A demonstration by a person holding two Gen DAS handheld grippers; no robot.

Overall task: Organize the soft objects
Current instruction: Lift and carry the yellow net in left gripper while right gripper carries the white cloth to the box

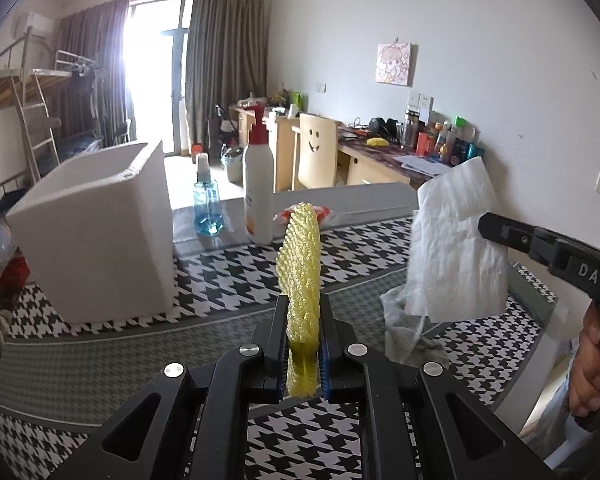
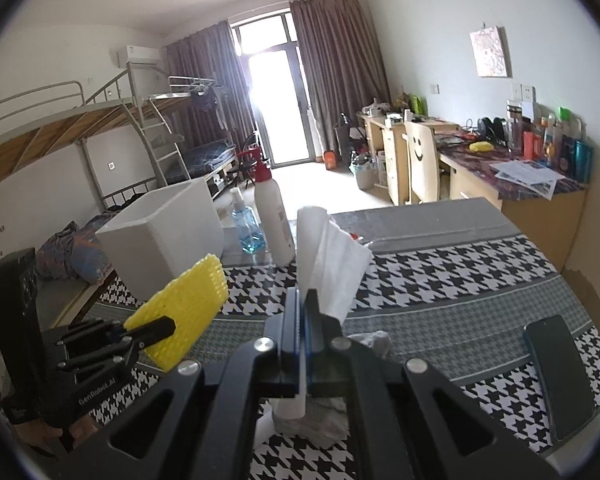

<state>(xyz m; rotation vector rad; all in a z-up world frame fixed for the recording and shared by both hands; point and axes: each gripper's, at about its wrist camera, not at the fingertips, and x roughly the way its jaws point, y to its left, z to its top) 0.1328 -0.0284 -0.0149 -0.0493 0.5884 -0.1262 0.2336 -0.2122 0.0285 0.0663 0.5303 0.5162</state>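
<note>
The left gripper (image 1: 303,332) is clamped tight on a yellow textured sponge (image 1: 302,272), its two black fingers (image 1: 278,332) pressing the lower part while the rest stands edge-on above them, raised off the houndstooth tablecloth (image 1: 236,288). Seen from the right wrist camera, the same gripper (image 2: 168,326) reaches in from the left, pointing slightly downward and toward the white foam box (image 2: 168,236), with the sponge (image 2: 184,304) showing its broad face, tilted, in front of and below the box. The right gripper (image 2: 303,308) is closed on a white paper towel (image 2: 332,264); the sheet rises loosely above the pads, and a strip of it hangs below them. From the left wrist camera this gripper (image 1: 486,226) comes in from the right edge, angled a little downward, pinching the paper towel (image 1: 456,248) at its right side so the sheet hangs in the air well to the right of the foam box (image 1: 96,236). A hand (image 1: 588,368) grips the handle beneath. A crumpled grey cloth (image 1: 408,332) lies on the tablecloth under the towel. Just right of the box stand a blue spray bottle (image 1: 208,204) and a white pump bottle (image 1: 259,184). A dark phone (image 2: 556,376) lies on the cloth far right of the box.
</note>
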